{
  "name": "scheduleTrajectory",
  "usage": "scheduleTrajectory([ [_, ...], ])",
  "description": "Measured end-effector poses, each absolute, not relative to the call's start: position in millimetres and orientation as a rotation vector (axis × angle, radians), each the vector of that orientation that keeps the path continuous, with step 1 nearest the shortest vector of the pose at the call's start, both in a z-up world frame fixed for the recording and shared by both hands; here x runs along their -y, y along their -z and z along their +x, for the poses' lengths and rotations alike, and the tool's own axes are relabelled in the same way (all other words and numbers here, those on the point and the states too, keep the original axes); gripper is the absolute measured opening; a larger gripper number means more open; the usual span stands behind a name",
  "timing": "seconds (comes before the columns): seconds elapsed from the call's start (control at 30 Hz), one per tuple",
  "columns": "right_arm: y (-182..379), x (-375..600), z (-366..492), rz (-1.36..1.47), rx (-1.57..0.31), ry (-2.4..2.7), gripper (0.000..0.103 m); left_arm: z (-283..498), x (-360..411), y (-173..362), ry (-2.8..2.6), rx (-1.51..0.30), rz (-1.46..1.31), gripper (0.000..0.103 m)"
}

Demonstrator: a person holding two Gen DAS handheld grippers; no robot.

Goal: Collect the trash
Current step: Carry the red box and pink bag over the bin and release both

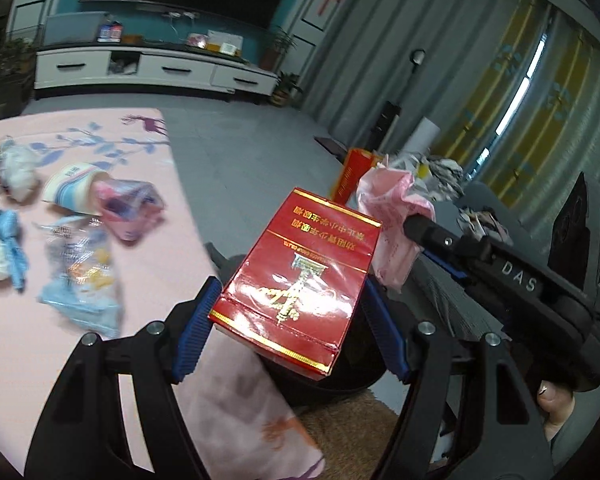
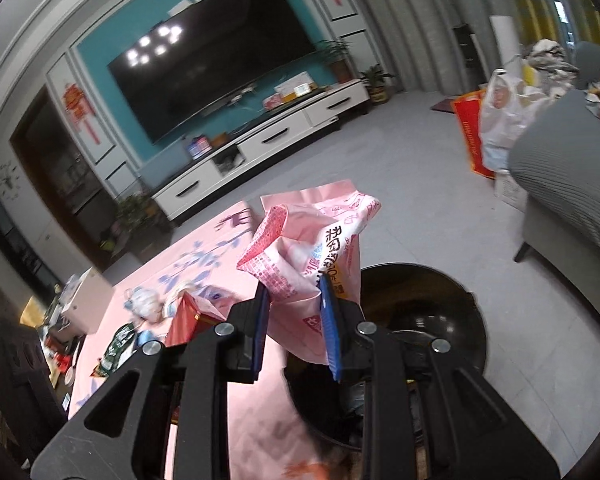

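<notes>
My left gripper (image 1: 292, 300) is shut on a red cigarette box (image 1: 296, 280) with gold print, held above the black trash bin (image 1: 340, 384) beside the pink table. My right gripper (image 2: 294, 312) is shut on a crumpled pink wrapper (image 2: 312, 252), held over the black bin (image 2: 440, 312). In the left wrist view the right gripper body (image 1: 516, 280) and the pink wrapper (image 1: 396, 216) show to the right of the box. The red box (image 2: 188, 316) shows at the left in the right wrist view.
On the pink tablecloth (image 1: 80, 340) lie a paper cup (image 1: 72, 188), a pink-blue wrapper (image 1: 132, 208), a blue snack bag (image 1: 84, 280) and white tissue (image 1: 16, 172). A grey sofa (image 2: 572, 184) stands right; a TV cabinet (image 2: 268, 140) stands far back.
</notes>
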State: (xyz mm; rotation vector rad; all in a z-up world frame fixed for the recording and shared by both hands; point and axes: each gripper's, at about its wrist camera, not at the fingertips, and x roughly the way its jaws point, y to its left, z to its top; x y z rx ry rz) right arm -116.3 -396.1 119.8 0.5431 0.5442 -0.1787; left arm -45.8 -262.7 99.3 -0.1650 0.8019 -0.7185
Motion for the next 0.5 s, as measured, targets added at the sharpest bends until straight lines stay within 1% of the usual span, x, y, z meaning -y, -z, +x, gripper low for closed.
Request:
scheduleTrajectory([
  [0.33,-99.7,433.8,-127.9,0.583,-0.589,0.26,0.026,-45.5,321.8,-73.2,0.781,-0.886,-0.111,0.072],
  [0.5,-89.0,444.1,-128.2,0.608,-0.625,0.283,0.026,-41.6,335.3,-60.0,0.782,-0.917,-0.092,0.072],
])
